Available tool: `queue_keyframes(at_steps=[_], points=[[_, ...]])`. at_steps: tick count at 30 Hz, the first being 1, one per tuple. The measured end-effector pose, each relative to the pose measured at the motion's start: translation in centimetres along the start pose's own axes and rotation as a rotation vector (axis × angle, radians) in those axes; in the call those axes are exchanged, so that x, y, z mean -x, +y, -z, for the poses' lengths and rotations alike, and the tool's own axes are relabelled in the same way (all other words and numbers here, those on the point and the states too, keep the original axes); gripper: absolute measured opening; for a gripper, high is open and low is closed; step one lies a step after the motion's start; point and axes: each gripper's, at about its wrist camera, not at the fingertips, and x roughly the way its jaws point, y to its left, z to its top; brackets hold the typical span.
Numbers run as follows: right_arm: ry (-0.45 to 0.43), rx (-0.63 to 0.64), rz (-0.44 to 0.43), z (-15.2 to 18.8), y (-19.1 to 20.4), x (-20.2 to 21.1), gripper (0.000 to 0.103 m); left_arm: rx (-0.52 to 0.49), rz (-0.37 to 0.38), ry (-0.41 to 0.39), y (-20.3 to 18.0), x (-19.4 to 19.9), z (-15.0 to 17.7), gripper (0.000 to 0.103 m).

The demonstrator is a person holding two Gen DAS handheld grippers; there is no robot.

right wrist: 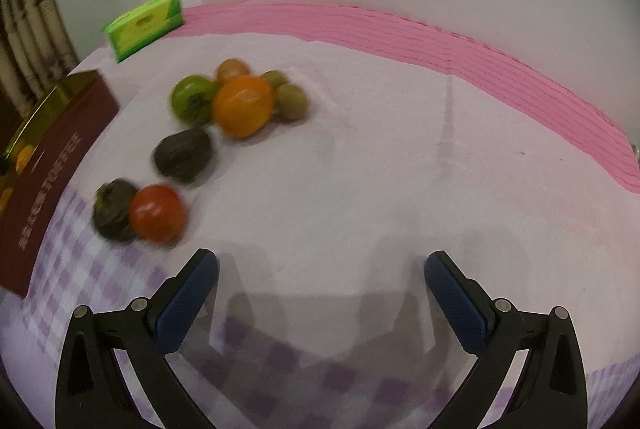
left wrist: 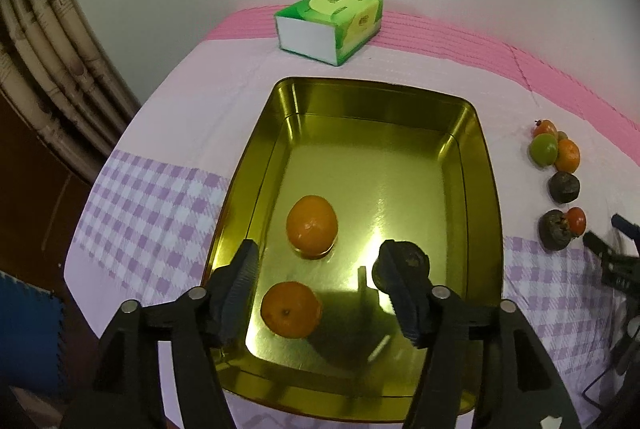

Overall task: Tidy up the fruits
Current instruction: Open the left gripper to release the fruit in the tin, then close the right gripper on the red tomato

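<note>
**Left claw released over tin, right claw spread near fruit pile**

Left wrist view: my left claw (left wrist: 316, 265) hangs over the gold tin tray (left wrist: 480, 165), jaws apart, nothing pinched btwn them. Two oranges lie in the tray: one (left wrist: 312, 225) mid-floor, the other (left wrist: 291, 309) nearer me, just beside my left finger. A dark fruit (left wrist: 416, 259) sits on the tray floor right against the tip of my right-hand finger; can't tell if it touches, but no pad presses it from the other side. Tray rests on a desk w/ a pale pink & lilac-check cloth (left wrist: 152, 213). Green tissue pack (left wrist: 332, 25) lies beyond the tray's far rim. Off to the right on the cloth: the rest of the fruit, well apart from the tray. My right claw's tips poke in at the right edge.

Right wrist view (blurred): my right claw (right wrist: 320, 269) is wide apart, empty, above bare cloth. Ahead-left lie a red fruit (right wrist: 158, 213) touching a dark one (right wrist: 112, 209), another dark one (right wrist: 183, 155) further on, then a cluster: big orange (right wrist: 243, 105), green fruit (right wrist: 191, 99), small orange-red one (right wrist: 232, 69), two olive-green ones (right wrist: 292, 100). Tray's maroon outer wall (right wrist: 60, 169) at left edge.
</note>
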Motion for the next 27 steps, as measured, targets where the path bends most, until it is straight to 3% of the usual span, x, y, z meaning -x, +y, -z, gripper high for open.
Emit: queue_keyframes(at_steps=[5, 16, 24, 27], points=[[-0.015, 0.045, -0.029, 0.4, 2.3, 0.5, 0.096, 0.012, 0.001, 0.0, 0.5, 0.2, 0.5, 0.061], [-0.043, 0.112, -0.075, -1.1, 5.8, 0.4, 0.061, 0.059, -0.001, -0.013, 2.2, 0.9, 1.4, 0.067], [-0.043, 0.128, -0.086, -2.4, 6.8, -0.2, 0.055, 0.087, 0.0, -0.007, 3.4, 1.0, 1.8, 0.068], [-0.05, 0.132, -0.095, -2.6, 7.1, -0.3, 0.047, 0.094, -0.002, -0.007, 3.6, 1.1, 1.9, 0.071]])
